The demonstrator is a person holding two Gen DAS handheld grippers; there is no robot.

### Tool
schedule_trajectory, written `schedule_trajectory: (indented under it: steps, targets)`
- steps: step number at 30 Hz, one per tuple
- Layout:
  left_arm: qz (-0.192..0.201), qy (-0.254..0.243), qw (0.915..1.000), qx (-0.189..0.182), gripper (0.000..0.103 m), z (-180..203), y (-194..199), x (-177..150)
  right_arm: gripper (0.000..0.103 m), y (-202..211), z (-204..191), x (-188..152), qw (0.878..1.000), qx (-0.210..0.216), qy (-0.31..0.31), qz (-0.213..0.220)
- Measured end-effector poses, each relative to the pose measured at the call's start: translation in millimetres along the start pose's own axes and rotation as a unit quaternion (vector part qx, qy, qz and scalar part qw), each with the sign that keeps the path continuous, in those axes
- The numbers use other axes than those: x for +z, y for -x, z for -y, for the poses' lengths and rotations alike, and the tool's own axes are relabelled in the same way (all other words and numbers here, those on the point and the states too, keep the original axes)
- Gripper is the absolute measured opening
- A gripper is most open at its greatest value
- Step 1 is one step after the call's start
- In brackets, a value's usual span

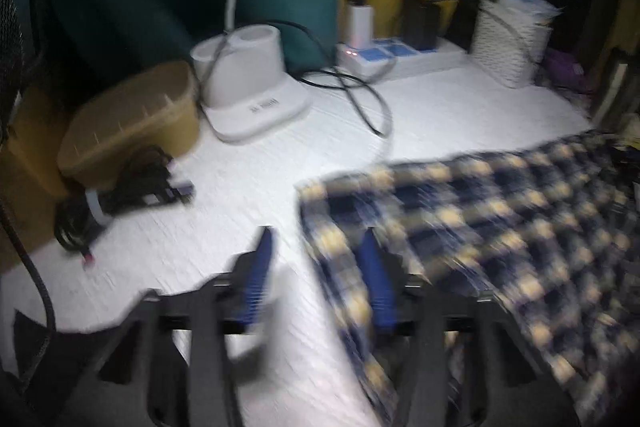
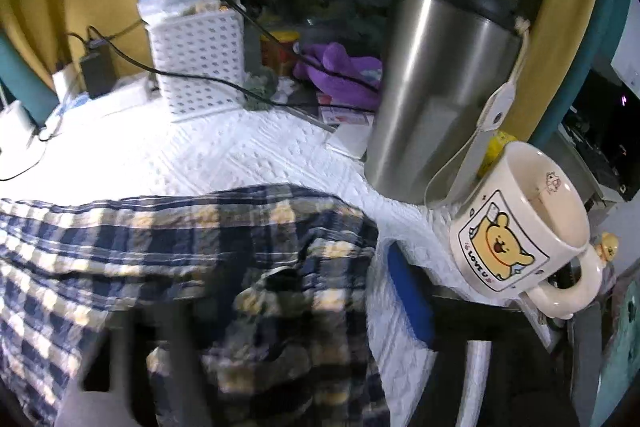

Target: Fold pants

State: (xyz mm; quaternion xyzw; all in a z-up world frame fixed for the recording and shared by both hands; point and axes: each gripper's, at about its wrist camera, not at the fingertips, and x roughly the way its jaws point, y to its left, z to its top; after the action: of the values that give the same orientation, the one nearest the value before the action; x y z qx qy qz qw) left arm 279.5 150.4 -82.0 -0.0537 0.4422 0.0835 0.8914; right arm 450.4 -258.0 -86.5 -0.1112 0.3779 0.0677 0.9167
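Observation:
The pants (image 1: 500,227) are navy, white and yellow plaid and lie flat on the white quilted table cover (image 1: 248,187). In the left wrist view my left gripper (image 1: 318,269) hovers over their left edge. Its blue pads stand apart: one fingertip (image 1: 262,263) is over bare cover, the other over the cloth, and nothing is pinched. In the right wrist view the pants (image 2: 160,247) end in a rumpled corner. My right gripper (image 2: 312,291) straddles that corner, open wide, and its right blue pad (image 2: 408,291) is clear of the cloth. The left finger is dark and blurred.
A steel tumbler (image 2: 436,87) and a bear mug (image 2: 520,223) stand close to the right gripper. Further back are a white perforated basket (image 2: 200,63), a power strip (image 1: 392,55) with cables, a white stand (image 1: 248,83), a tan box (image 1: 132,123) and a black cable bundle (image 1: 120,195).

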Motion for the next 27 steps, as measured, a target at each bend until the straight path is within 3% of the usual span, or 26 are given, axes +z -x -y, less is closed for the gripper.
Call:
schedule_trajectory:
  steps: [9,12,15,17,19,21,23,27]
  targets:
    - [-0.072,0.007,0.996,-0.054,0.059,30.9,14.0,-63.3,0.081,49.2,2.0,-26.3,1.0,0.015,0.012,0.02]
    - [-0.069,0.004,0.9961,-0.054,0.059,39.8,26.6,-79.8,0.081,62.1,2.0,-35.2,0.999,0.019,0.016,0.022]
    - [-0.065,-0.002,0.9938,-0.09,0.058,47.1,40.8,-91.6,0.081,78.4,4.8,-50.4,0.999,0.023,0.018,0.026]
    - [-0.052,-0.032,0.9943,-0.087,0.043,57.5,43.3,-98.1,0.081,86.4,7.7,-59.2,0.999,0.025,0.017,0.028]
    - [-0.037,-0.06,0.9964,-0.047,0.013,65.1,43.4,-102.6,0.081,94.1,9.2,-69.5,0.999,0.026,0.016,0.028]
    - [-0.033,-0.065,0.9967,-0.036,0.002,61.8,43.3,-101.8,0.081,99.8,10.4,-78.5,0.999,0.028,0.016,0.027]
    - [-0.028,-0.061,0.9972,-0.033,0.0,53.3,45.5,-100.3,0.081,104.4,12.5,-87.8,0.999,0.03,0.014,0.023]
    - [-0.013,-0.068,0.9976,0.008,0.0,35.6,44.1,-94.6,0.081,108.8,16.1,-103.6,0.999,0.03,0.005,0.016]
